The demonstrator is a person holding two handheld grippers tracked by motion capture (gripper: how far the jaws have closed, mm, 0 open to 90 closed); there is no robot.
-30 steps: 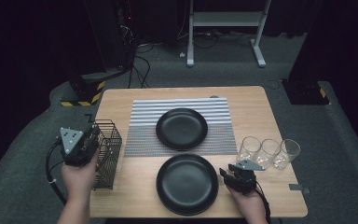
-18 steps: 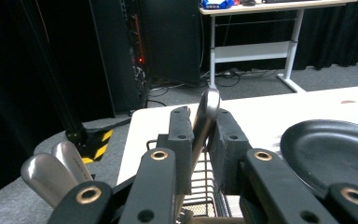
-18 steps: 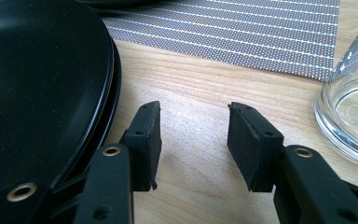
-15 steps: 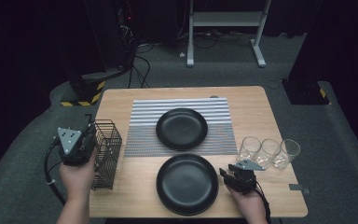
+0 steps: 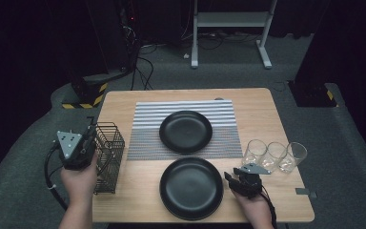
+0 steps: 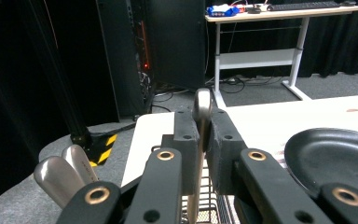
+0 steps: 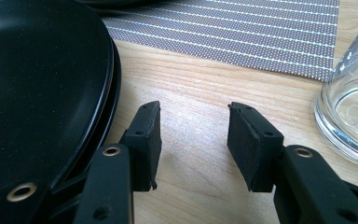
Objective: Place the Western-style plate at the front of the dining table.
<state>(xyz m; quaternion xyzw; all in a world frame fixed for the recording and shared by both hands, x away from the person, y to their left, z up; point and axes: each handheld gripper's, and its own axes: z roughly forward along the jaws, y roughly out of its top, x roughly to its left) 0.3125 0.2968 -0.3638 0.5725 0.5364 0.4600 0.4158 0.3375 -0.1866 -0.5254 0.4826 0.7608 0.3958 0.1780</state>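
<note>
Steel cutlery handle (image 6: 201, 105) sits pinched in our left claw (image 6: 200, 140), directly above the wire basket (image 5: 106, 155) below it. We judge we are drawing it out; next it needs carrying rightward to the near black plate (image 5: 191, 188). Our right claw (image 7: 193, 140) rests spread and empty on the surface (image 7: 200, 84), beside that plate.

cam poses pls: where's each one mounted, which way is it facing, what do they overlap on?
High view: above the table's near side, looking forward-down; both forearms, left claw, right claw.
Left gripper view: on that claw, facing the far desk; jaws shut on a utensil handle.
Right gripper view: low over the tabletop; jaws open.
Shared: near plate.
</note>
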